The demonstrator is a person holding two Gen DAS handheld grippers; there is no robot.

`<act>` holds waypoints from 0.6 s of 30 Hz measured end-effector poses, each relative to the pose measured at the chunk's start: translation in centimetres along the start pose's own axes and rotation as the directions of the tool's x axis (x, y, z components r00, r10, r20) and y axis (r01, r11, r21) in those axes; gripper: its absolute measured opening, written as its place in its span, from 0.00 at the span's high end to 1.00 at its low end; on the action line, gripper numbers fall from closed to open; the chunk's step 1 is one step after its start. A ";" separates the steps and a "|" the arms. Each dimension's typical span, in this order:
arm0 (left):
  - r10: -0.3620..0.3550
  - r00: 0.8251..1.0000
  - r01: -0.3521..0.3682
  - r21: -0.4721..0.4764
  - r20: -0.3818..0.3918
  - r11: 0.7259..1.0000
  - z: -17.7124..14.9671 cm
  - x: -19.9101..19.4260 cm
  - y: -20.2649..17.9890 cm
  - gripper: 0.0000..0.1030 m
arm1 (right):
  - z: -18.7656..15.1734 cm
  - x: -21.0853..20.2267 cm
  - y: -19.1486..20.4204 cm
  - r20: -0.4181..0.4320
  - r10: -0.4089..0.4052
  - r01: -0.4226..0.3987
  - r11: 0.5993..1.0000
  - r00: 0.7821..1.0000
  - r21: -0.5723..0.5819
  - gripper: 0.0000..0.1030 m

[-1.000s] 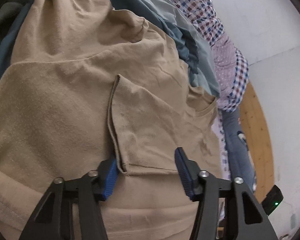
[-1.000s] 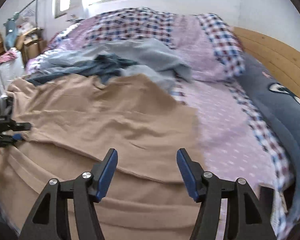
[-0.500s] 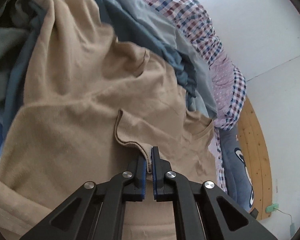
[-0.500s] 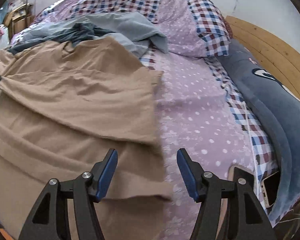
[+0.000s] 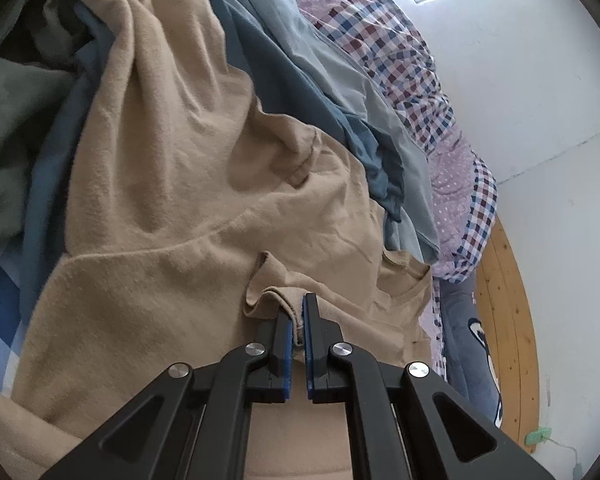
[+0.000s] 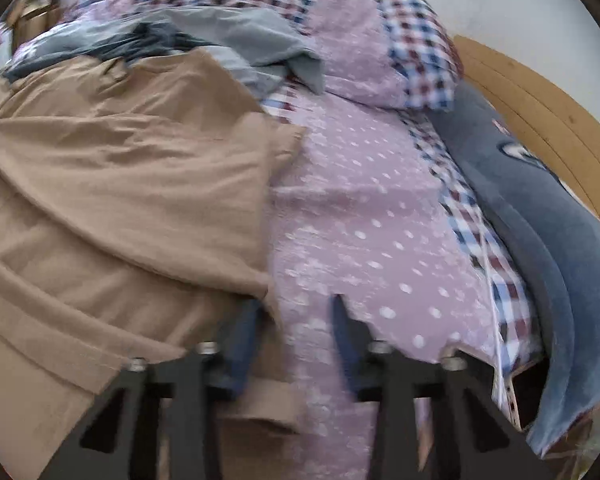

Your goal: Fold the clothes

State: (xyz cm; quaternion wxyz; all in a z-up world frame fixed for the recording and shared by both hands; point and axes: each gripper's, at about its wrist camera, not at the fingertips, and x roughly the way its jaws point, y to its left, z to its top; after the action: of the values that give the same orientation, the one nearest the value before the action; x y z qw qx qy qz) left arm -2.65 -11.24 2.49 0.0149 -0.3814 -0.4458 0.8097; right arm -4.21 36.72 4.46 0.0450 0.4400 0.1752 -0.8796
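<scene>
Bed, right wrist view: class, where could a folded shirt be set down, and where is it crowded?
The free patch is the dotted purple sheet, bordered by the tan shirt, the checked pillow and the blue cushion. It is crowded on the other side, where the tan shirt overlaps the grey and blue clothes.

Shirt [image 5: 172,208]: plain tan, centre and left of both views.
Garments [image 5: 308,80]: blue-grey and pale grey, upper middle.
Bedsheet [image 6: 364,216]: lilac with white dots, edged in red, navy and white check.
Pillow [image 6: 548,216]: slate blue, right side.
Headboard [image 6: 548,112]: honey-coloured wood, upper right.
Gripper pads [image 5: 287,344]: blue on black fingers.
</scene>
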 end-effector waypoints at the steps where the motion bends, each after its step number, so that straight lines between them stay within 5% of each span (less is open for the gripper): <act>1: 0.000 1.000 0.000 -0.002 0.005 1.000 0.0 -0.1 0.0 0.97 | -0.1 0.0 -0.4 -0.005 0.009 -0.009 1.000 1.000 0.017 0.70; 9: 0.147 0.987 -0.146 0.027 -0.061 0.989 -1.2 1.9 0.6 0.97 | 0.4 -1.8 -0.7 0.003 0.076 -0.076 0.996 0.997 0.046 0.67; 15: 0.157 0.984 -0.156 0.027 -0.079 0.987 -1.3 1.8 0.7 0.96 | 2.9 -5.3 -0.1 0.112 0.174 -0.186 0.976 0.978 0.115 0.56; 18: 0.135 0.986 -0.136 -0.005 -0.096 0.991 -1.3 1.8 1.2 0.95 | 5.0 -6.4 2.8 0.147 0.240 -0.251 0.966 0.960 0.057 0.55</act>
State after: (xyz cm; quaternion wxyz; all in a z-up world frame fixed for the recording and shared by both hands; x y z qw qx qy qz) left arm -2.75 -10.40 0.07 -0.0209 -0.4490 -0.4222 0.7872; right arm -3.46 31.82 11.55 0.1493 0.3976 0.0826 -0.9016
